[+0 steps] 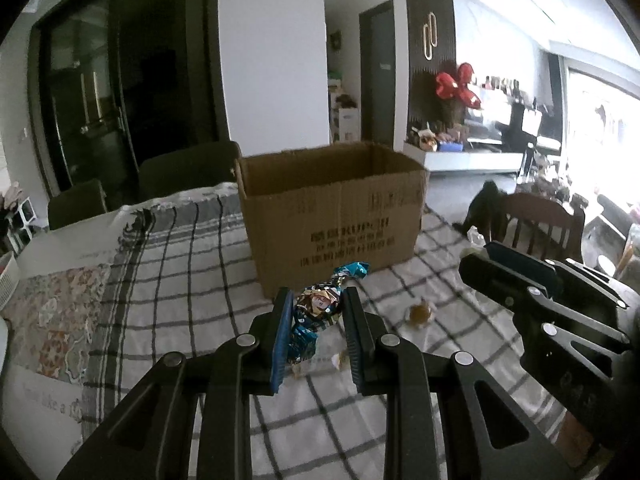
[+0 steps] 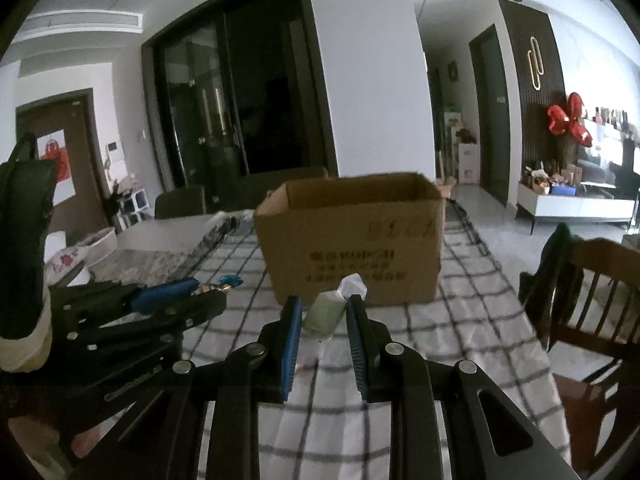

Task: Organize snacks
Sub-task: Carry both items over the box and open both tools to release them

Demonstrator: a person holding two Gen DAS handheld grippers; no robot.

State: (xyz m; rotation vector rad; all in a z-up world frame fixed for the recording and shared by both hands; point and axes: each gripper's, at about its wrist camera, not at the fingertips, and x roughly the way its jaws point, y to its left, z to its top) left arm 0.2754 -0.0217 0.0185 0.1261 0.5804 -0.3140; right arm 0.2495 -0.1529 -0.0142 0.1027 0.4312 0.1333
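The left gripper [image 1: 316, 312] pinches a shiny, crinkly blue candy [image 1: 318, 308] & the right gripper [image 2: 322, 312] pinches a soft pale-green packet [image 2: 324, 314], both above the checked cloth [image 1: 192, 280], near the open brown cardboard box [image 1: 332, 208].

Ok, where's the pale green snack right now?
In the right wrist view the green snack is clamped in the right hand-held gripper, held above the checked cloth just in front of the cardboard box.

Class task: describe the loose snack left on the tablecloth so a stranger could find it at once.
Start at the open cardboard box on the checked tablecloth. The small amber sweet lies alone in front of its right corner, the only snack not held by a gripper.
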